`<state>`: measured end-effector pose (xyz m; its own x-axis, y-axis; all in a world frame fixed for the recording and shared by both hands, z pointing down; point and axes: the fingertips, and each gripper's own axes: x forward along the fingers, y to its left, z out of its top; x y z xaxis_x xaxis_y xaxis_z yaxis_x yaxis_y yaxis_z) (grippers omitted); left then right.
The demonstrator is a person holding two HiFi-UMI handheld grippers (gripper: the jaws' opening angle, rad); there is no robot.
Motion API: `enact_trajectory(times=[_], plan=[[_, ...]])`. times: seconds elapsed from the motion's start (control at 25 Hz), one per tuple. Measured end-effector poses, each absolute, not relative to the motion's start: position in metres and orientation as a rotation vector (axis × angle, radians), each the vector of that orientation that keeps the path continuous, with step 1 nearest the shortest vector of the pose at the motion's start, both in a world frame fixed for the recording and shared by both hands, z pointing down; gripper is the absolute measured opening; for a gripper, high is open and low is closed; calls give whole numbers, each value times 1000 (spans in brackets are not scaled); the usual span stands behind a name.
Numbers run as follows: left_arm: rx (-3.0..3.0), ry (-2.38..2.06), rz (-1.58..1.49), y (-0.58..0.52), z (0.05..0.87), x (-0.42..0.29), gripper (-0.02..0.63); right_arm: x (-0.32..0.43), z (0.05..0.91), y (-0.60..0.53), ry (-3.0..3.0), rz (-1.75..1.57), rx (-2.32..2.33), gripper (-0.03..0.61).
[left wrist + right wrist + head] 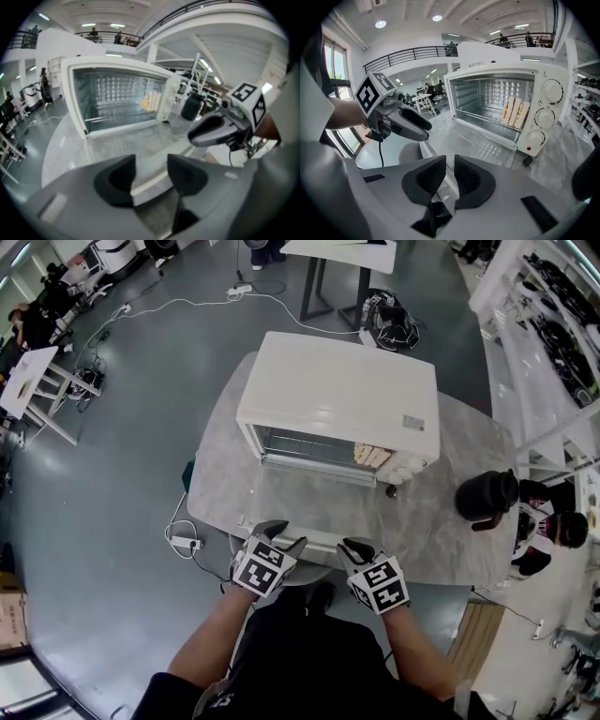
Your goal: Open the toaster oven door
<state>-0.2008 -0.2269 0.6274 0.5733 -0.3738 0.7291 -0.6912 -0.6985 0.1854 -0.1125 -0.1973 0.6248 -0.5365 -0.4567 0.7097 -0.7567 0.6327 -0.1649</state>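
One toaster oven (337, 399) sits on the marble table (450, 512), its single glass door (319, 498) dropped flat toward the person. Inside stand three bread slices (514, 111); three knobs (543, 117) run down its right side (one black jug (487, 493) waits beyond). Two grippers hover at the door's handle (319, 542). The left gripper (286, 535) has its jaws well apart and grips nothing. The right gripper (359, 547) shows only a slit, nothing clearly pinched.
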Motion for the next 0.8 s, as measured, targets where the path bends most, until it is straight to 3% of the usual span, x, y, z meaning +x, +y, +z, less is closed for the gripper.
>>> enact_trajectory(times=[0.8], plan=[[2230,-834,942,-231,689,-218,198,-109,692,-198,-2107,884,986,44]])
